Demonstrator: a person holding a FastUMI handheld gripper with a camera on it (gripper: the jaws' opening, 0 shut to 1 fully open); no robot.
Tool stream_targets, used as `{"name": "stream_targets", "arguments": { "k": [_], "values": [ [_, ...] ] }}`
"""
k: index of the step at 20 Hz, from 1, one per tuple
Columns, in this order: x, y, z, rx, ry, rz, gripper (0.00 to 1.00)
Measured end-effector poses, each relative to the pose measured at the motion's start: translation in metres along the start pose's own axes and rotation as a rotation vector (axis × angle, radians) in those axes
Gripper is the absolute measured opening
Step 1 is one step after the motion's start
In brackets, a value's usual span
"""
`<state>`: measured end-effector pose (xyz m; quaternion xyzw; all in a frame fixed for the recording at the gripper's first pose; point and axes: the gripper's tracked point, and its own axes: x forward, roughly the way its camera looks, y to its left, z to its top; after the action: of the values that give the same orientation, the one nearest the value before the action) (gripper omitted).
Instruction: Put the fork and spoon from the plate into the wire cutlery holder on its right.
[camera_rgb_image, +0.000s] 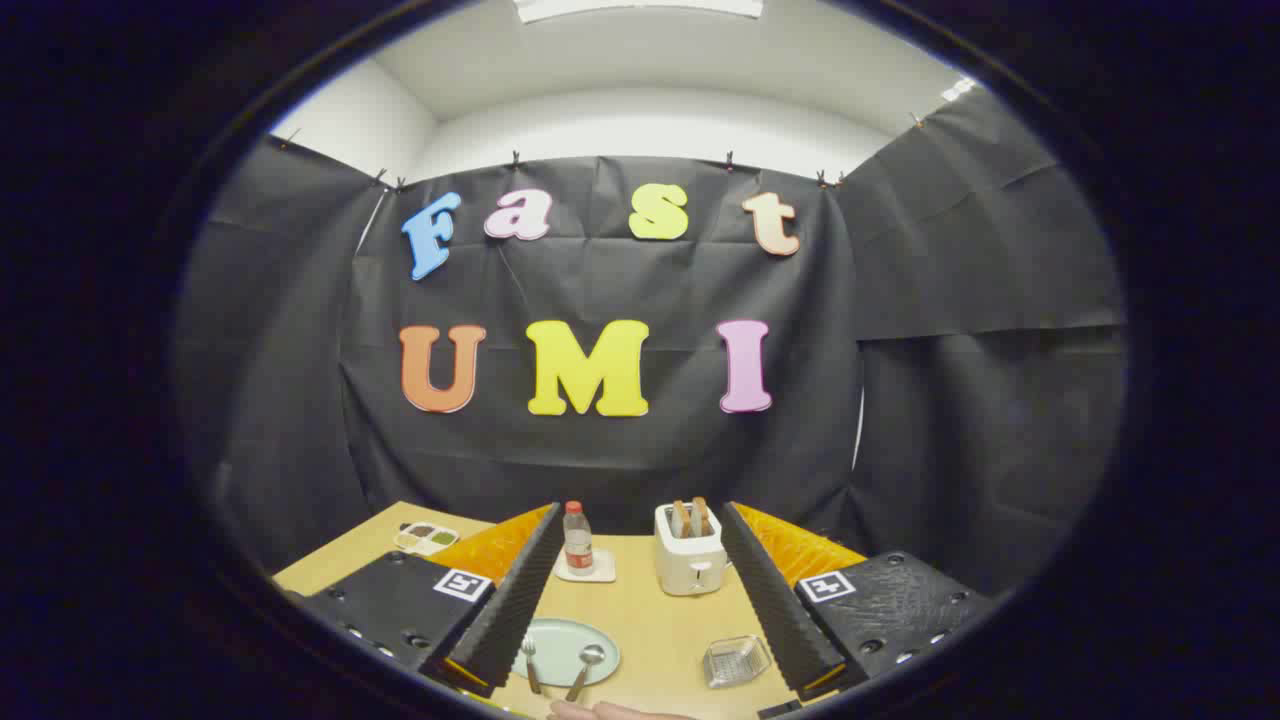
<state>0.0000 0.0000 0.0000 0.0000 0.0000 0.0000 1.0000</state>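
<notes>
Held above the near end of a light wooden table (660, 630), the gripper (640, 590) has its two fingers (510, 610) spread wide apart, with nothing between them but bare tabletop and the things lying on it. Taking the plate (565, 652) as the landmark: it is a pale round plate lying flat on the table, just inside the left finger and close to its tip. On the plate lie the fork (531, 664), toward the plate's left side with its tines pointing away from the camera, and the spoon (587, 668), toward the plate's right side with its bowl on the plate and its handle running off the near rim. Fork and spoon lie apart from each other, neither touched by a finger. To the right of the plate, across a strip of bare table, stands the wire cutlery holder (735, 661), just inside the right finger; what is in it I cannot tell. Beyond the plate, farther back on the table, a small bottle (577, 538) with a red cap stands on a white coaster (586, 570). To the right of the bottle is a white toaster (690, 557) with two slices of toast standing in its slots. Far back and left of the plate, past the left finger, sits a small divided dish (426, 538). Just nearer than the plate, part of a person's hand (610, 711) shows at the table's edge.
</notes>
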Motion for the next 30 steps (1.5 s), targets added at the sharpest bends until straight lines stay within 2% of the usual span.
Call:
{"name": "stream_targets", "arguments": {
  "k": [7, 19, 25, 30],
  "values": [
    [0.003, 0.008, -0.009, -0.055, 0.017, 0.038, 0.95],
    [0.027, 0.017, -0.060, -0.071, 0.127, 0.086, 0.96],
    [0.043, 0.033, -0.125, -0.074, 0.255, 0.109, 0.96],
    [0.064, 0.054, -0.215, -0.053, 0.434, 0.124, 0.96]
  ]
}}
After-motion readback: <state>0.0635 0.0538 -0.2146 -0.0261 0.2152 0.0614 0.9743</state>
